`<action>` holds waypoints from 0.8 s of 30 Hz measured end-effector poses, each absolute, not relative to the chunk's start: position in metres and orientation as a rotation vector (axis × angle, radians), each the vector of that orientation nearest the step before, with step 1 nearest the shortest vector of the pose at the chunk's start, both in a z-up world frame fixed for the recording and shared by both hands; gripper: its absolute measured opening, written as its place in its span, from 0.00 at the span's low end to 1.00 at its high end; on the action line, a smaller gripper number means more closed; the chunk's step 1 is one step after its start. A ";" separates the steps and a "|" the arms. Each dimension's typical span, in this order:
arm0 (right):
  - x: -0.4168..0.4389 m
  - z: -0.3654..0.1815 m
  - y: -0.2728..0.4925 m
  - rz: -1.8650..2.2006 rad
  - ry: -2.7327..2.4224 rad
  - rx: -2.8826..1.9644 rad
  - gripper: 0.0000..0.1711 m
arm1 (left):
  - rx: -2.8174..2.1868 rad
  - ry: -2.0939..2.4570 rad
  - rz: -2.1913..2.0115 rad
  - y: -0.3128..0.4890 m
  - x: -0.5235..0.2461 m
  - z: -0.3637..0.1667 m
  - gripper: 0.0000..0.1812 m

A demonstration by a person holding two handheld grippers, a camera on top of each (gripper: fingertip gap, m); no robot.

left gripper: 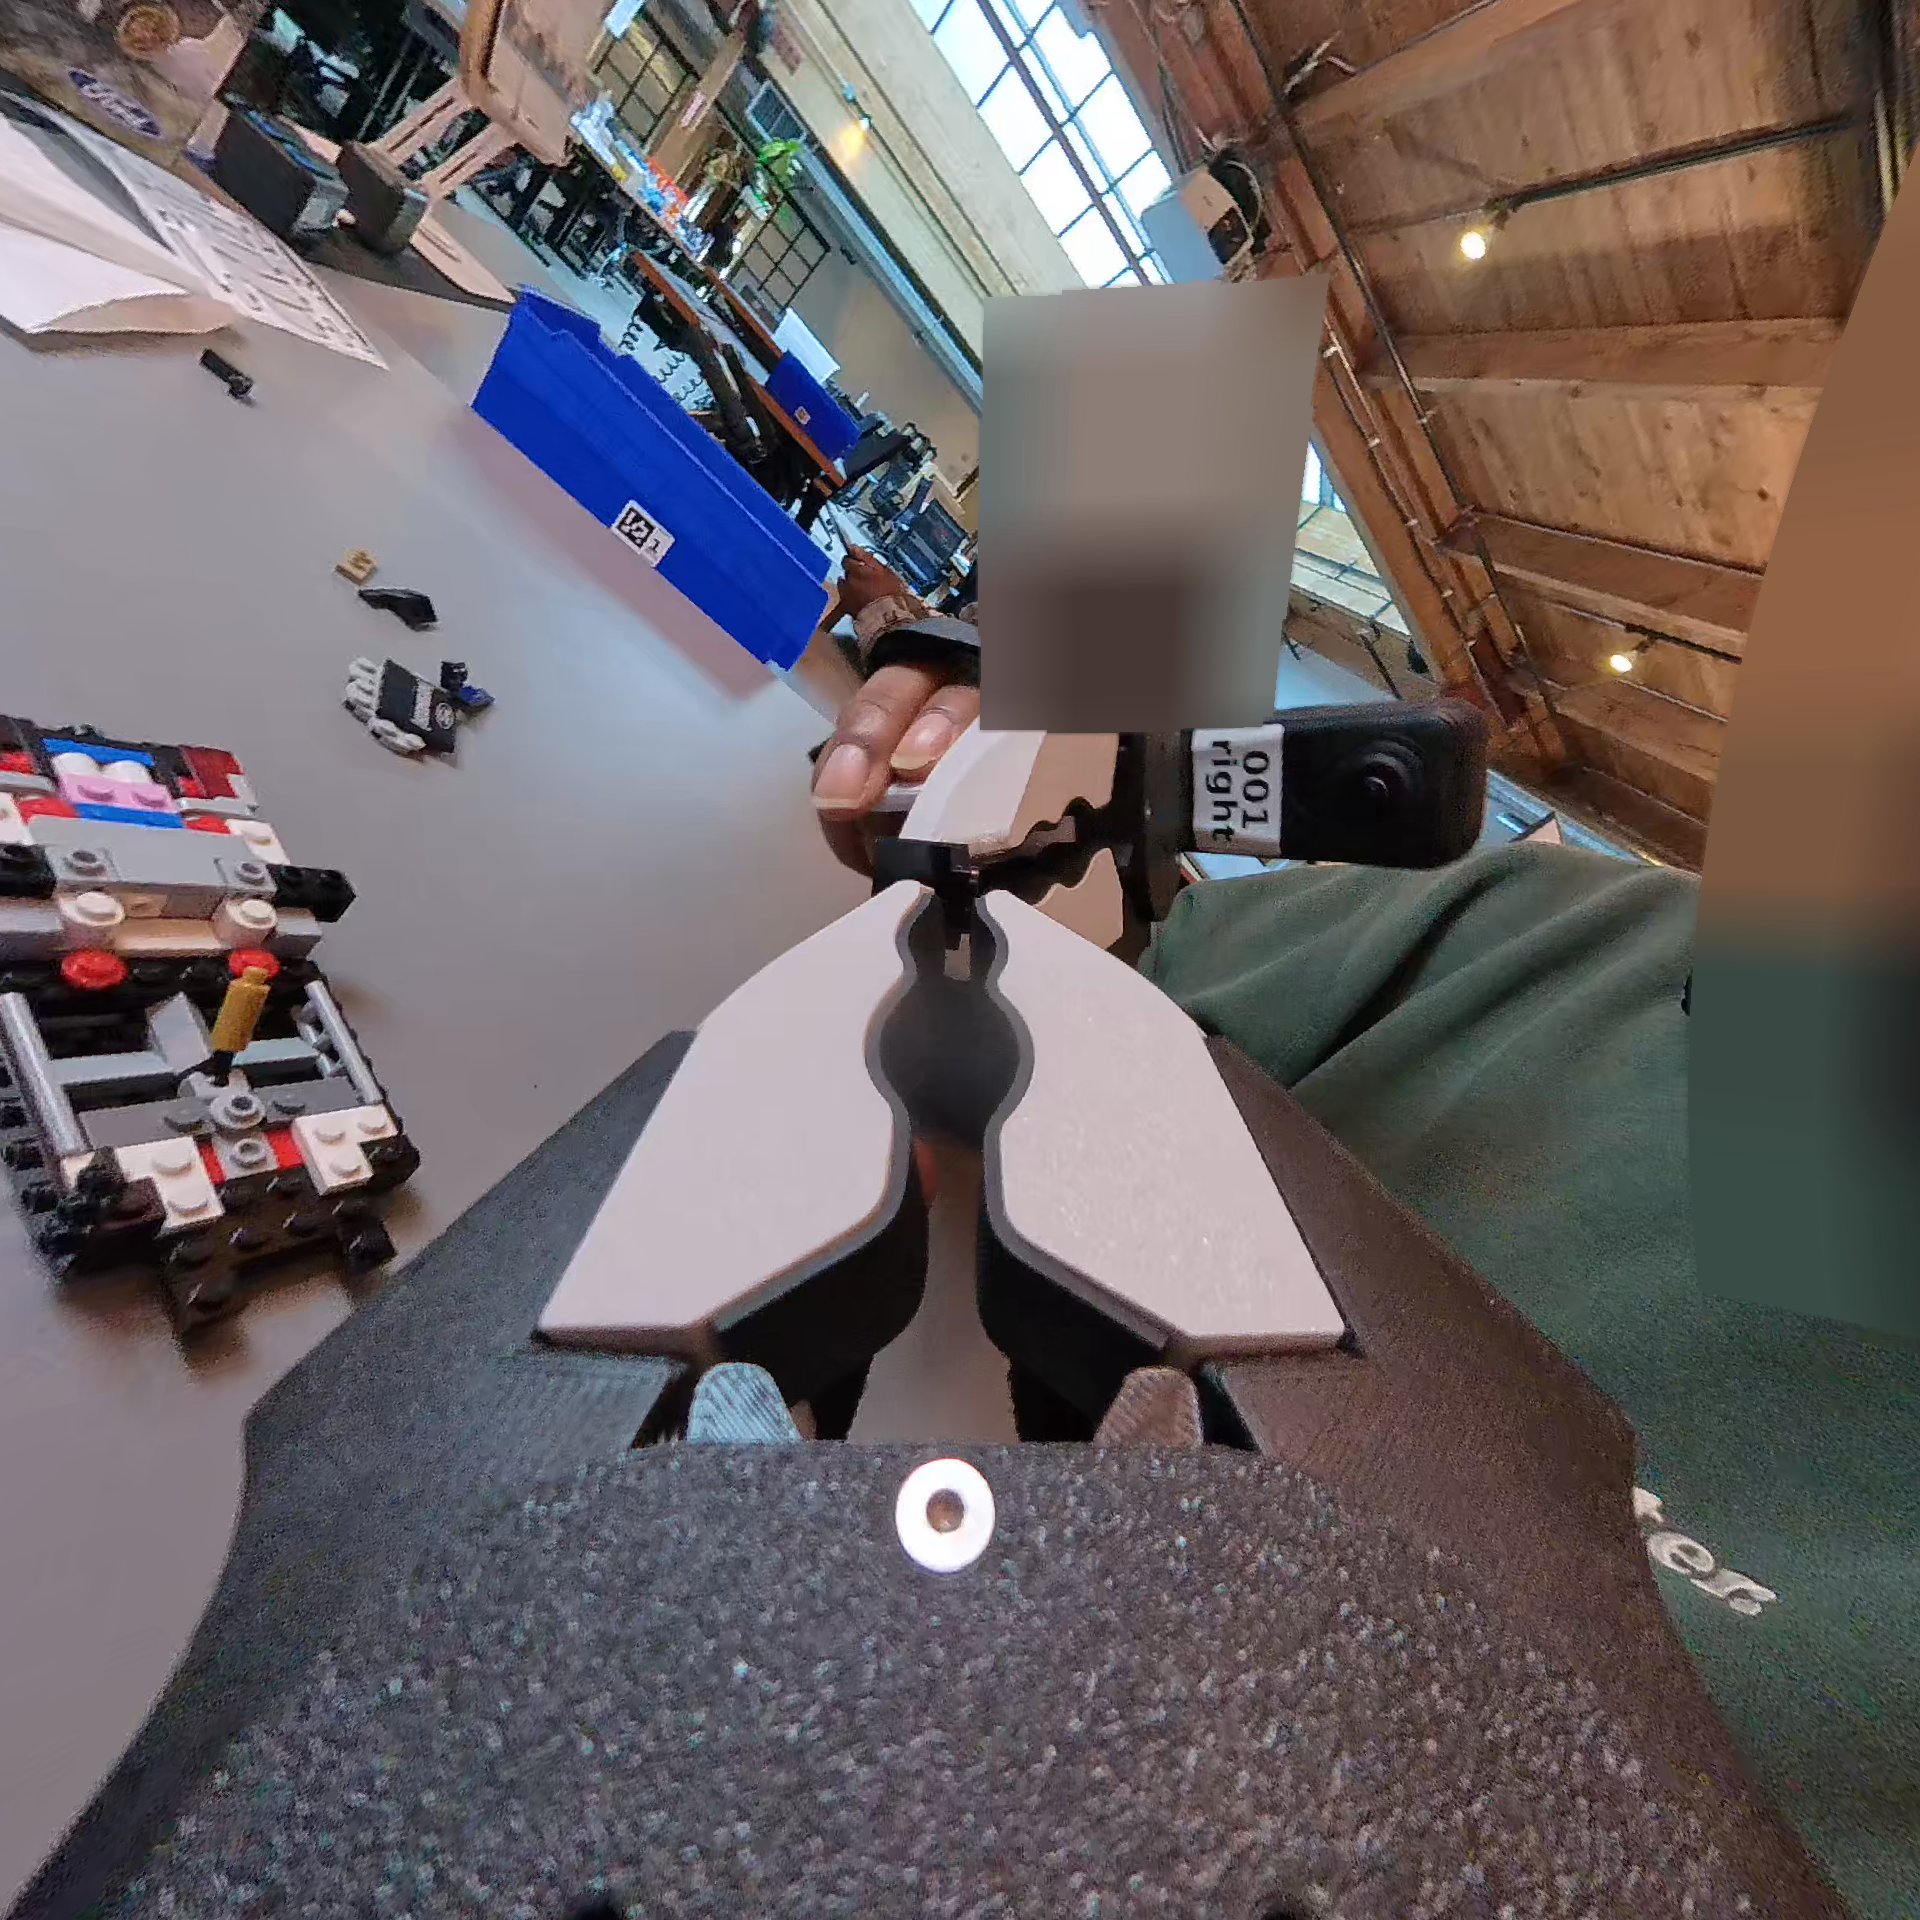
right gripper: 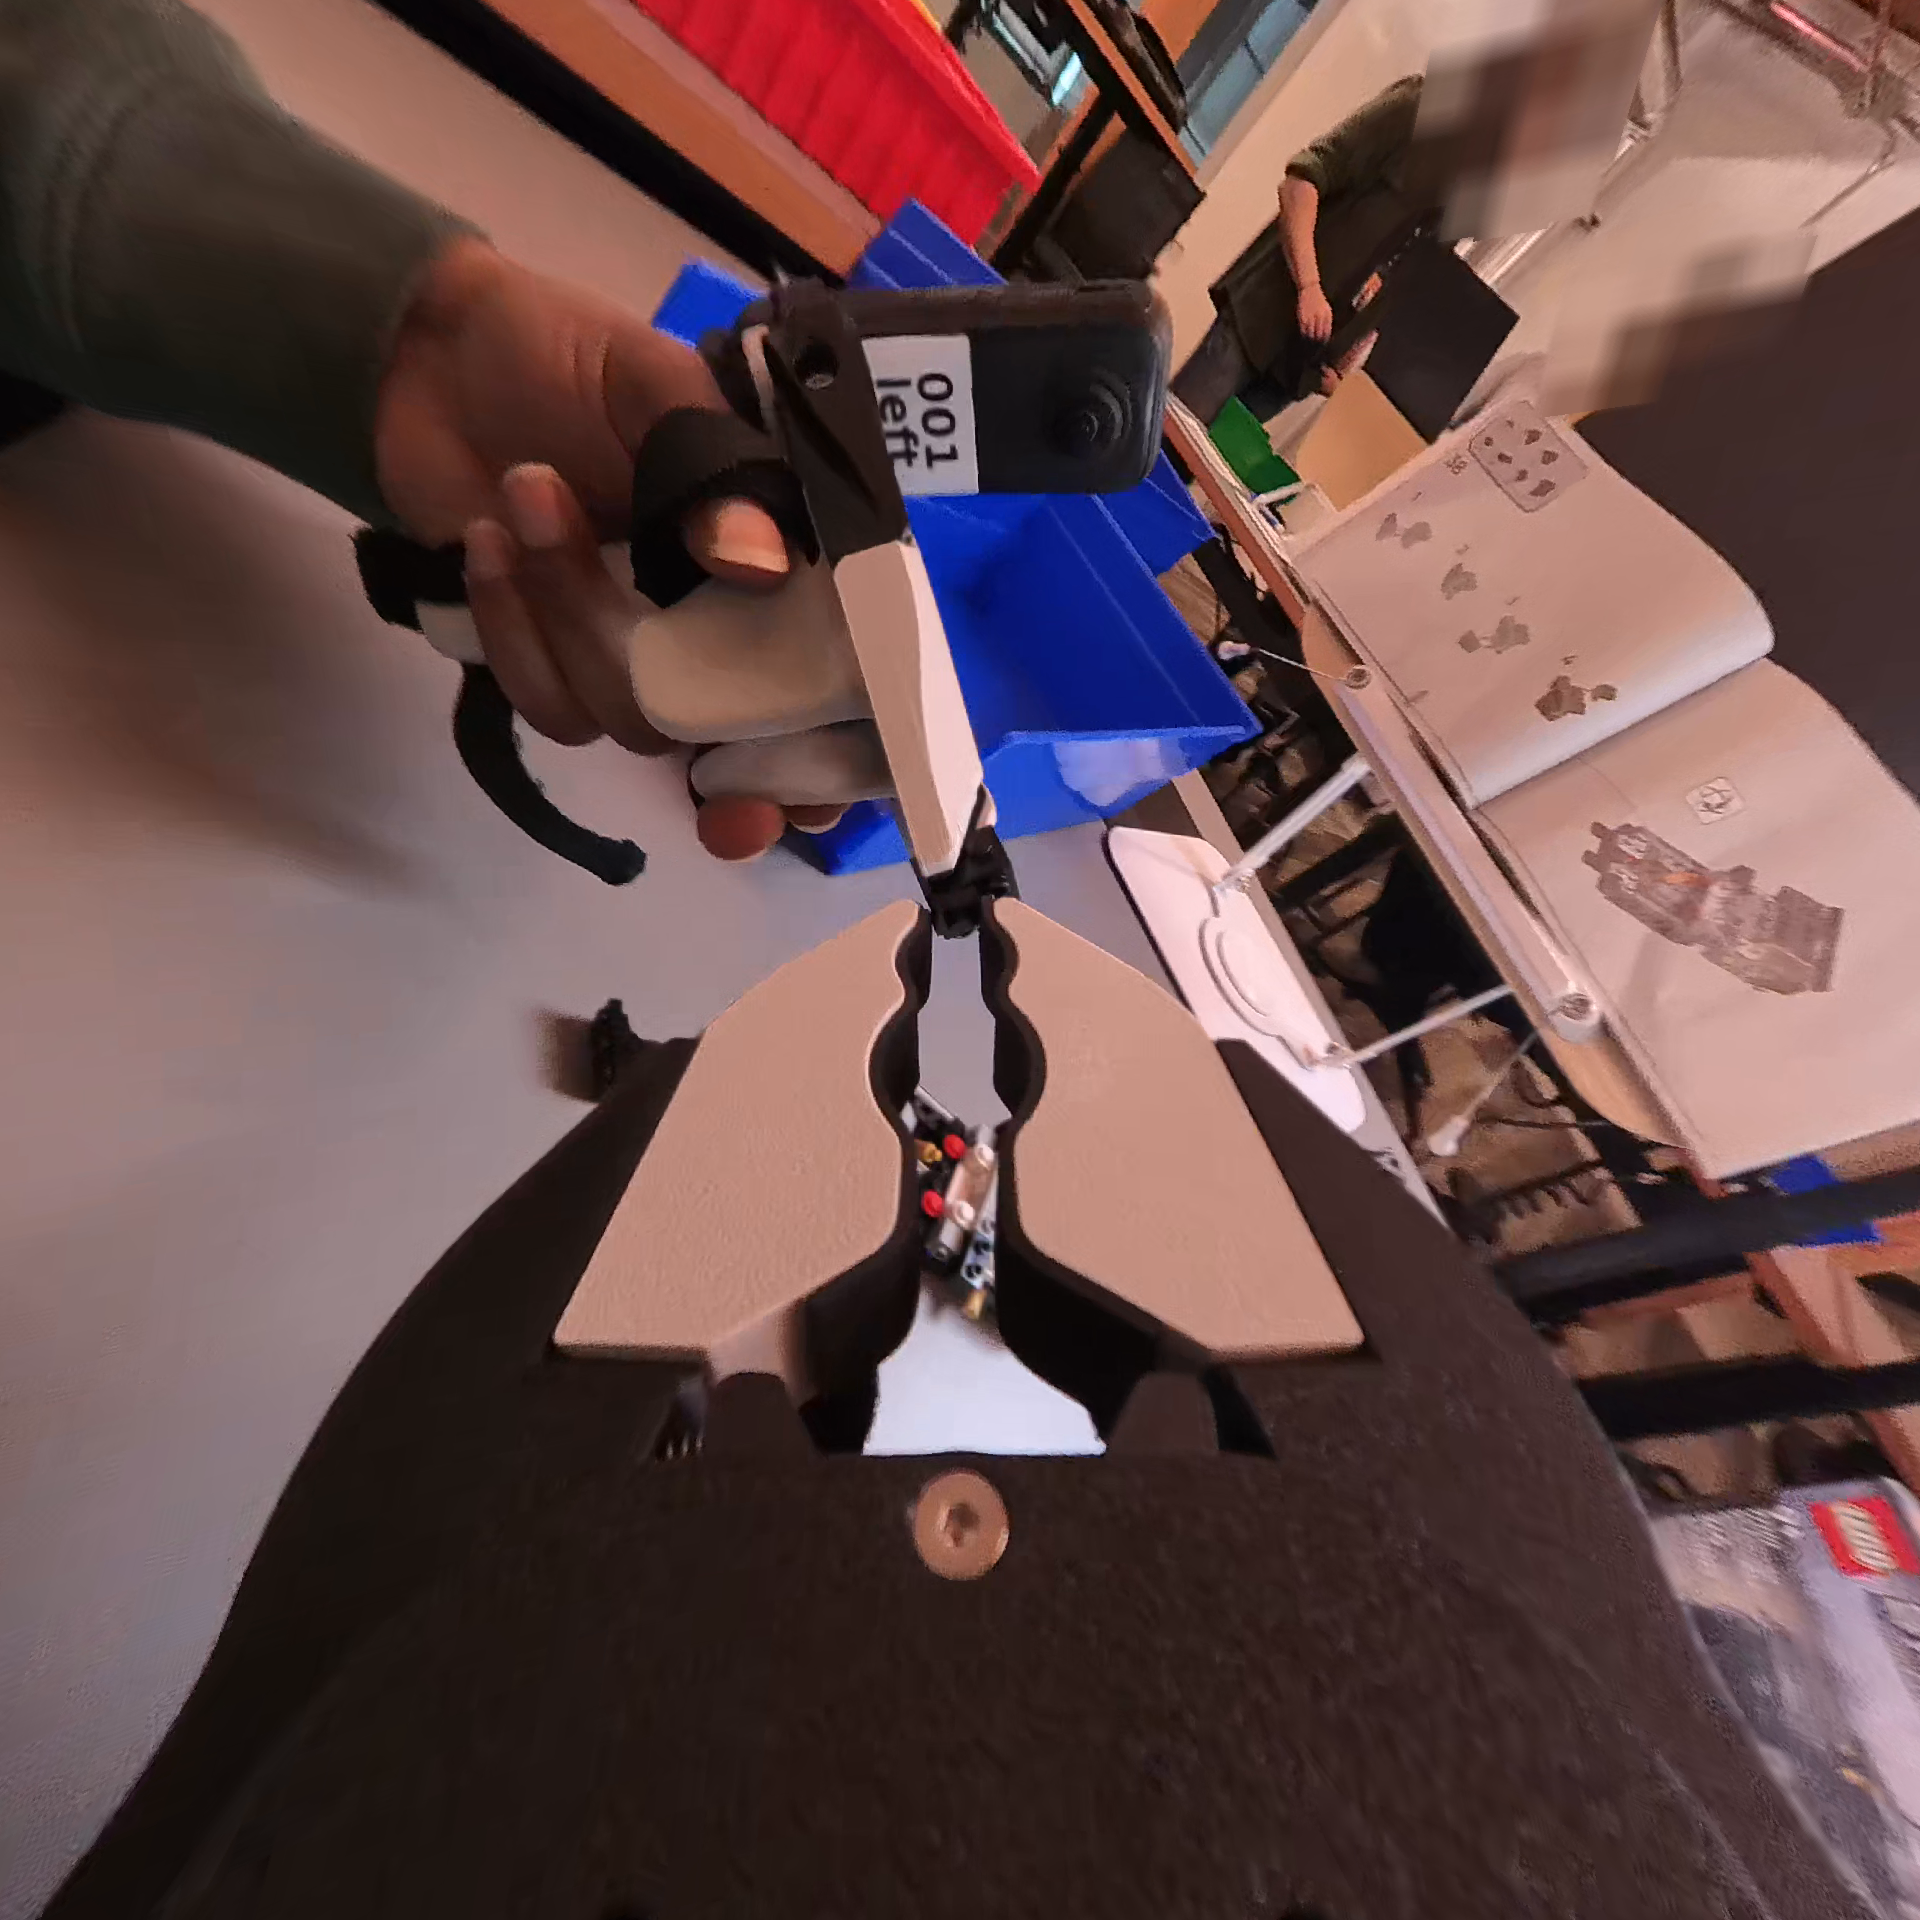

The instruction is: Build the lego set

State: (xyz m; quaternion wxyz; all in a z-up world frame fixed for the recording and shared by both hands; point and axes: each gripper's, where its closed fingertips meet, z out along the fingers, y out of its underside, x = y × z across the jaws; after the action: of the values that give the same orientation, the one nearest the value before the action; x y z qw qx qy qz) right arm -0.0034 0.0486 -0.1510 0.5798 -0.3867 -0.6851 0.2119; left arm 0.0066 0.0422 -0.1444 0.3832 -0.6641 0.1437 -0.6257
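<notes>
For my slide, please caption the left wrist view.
Both grippers pinch one small black piece above a grey table.

A white label with black print is seen on the camera body of the right claw's handle [left gripper: 1236,790], and a similar white label on the camera body of the left claw's handle [right gripper: 925,426]. A small white sticker with a black square code [left gripper: 644,533] is placed on the side of the blue bin [left gripper: 665,457]. White lettering [left gripper: 1704,1579] is partly seen on the green sweatshirt [left gripper: 1475,1091]. Small printed marks are found in the open instruction booklet [right gripper: 1621,727], too small to be read. A red logo [right gripper: 1860,1548] stands on a box at the lower right.
</notes>
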 end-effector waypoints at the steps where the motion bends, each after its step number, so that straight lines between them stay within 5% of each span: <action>1: -0.004 -0.153 0.050 0.456 -1.607 -0.901 0.05 | -1.710 0.362 -1.584 0.043 0.007 -0.147 0.03; 8: -0.006 -0.173 0.059 0.226 -1.684 -0.909 0.05 | -1.855 0.344 -1.451 0.051 0.005 -0.168 0.03; 24: -0.002 -0.173 0.053 0.391 -1.742 -0.900 0.04 | -1.859 0.435 -1.420 0.045 0.008 -0.168 0.03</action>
State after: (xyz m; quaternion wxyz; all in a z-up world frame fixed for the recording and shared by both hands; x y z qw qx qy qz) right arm -0.0017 0.0534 -0.1726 0.5405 -0.3789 -0.7330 0.1646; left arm 0.0076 0.0454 -0.1677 0.3719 -0.7254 0.1698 -0.5538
